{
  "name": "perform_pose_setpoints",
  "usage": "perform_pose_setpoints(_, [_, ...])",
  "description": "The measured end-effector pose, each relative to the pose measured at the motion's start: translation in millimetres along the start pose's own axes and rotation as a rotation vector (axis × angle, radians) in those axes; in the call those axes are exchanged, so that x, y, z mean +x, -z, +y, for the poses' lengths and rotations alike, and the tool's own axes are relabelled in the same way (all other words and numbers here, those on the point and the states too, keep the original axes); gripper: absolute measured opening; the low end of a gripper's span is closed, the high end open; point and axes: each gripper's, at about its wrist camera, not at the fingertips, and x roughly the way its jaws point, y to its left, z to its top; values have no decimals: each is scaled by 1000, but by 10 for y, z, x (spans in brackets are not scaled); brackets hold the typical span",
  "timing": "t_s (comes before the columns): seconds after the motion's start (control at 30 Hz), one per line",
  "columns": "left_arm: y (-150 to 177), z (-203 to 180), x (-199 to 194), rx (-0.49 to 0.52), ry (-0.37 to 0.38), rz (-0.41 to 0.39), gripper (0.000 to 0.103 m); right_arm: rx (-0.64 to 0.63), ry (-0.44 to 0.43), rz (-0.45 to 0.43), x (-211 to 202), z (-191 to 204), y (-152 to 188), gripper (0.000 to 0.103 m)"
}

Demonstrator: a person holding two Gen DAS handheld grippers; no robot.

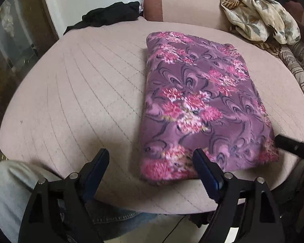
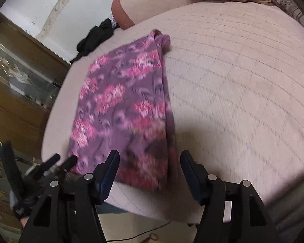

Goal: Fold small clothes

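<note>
Lying folded into a thick rectangle on the pink quilted cushion, the purple flowered cloth is running its long axis away from the person, near short edge close to the cushion's front rim. The left gripper is hovering w/ fingers spread wide apart, holding nothing; the cloth's near-left corner is sitting just ahead of its right finger, so the cloth is lying forward and to the right of it. The right gripper is also hanging open and empty, straddling the cloth's near-right corner, cloth stretching forward and left from there. Both are about equally near, one per near corner, which looks set for a lengthwise fold or a lift, though that's a guess. In the left view the right gripper is showing only as a black tip at the frame edge, touching or just beside the cloth; can't tell which. The right view is motion-blurred, so the layer edges are hard to read, and the far end is bunching up. Whether the fold is finished isn't clear. A black garment is lying at the cushion's far-left edge, and a beige flowered cloth is piled far right, both well apart from the purple one.
</note>
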Motion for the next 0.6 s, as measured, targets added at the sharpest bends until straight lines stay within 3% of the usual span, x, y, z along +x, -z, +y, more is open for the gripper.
perform_pose_setpoints(0.1, [-5, -39, 28, 11, -15, -3, 84, -20, 42, 34, 67, -42, 41, 67])
perform_pose_setpoints(0.4, [-14, 53, 128, -51, -5, 27, 93, -102, 146, 20, 159, 79, 74, 65])
perform_pose_setpoints(0.47, [-12, 68, 136, -64, 7, 37, 93, -116, 178, 20, 158, 93, 86, 56])
perform_pose_setpoints(0.6, [-8, 69, 132, -58, 3, 34, 93, -105, 176, 22, 139, 63, 72, 48])
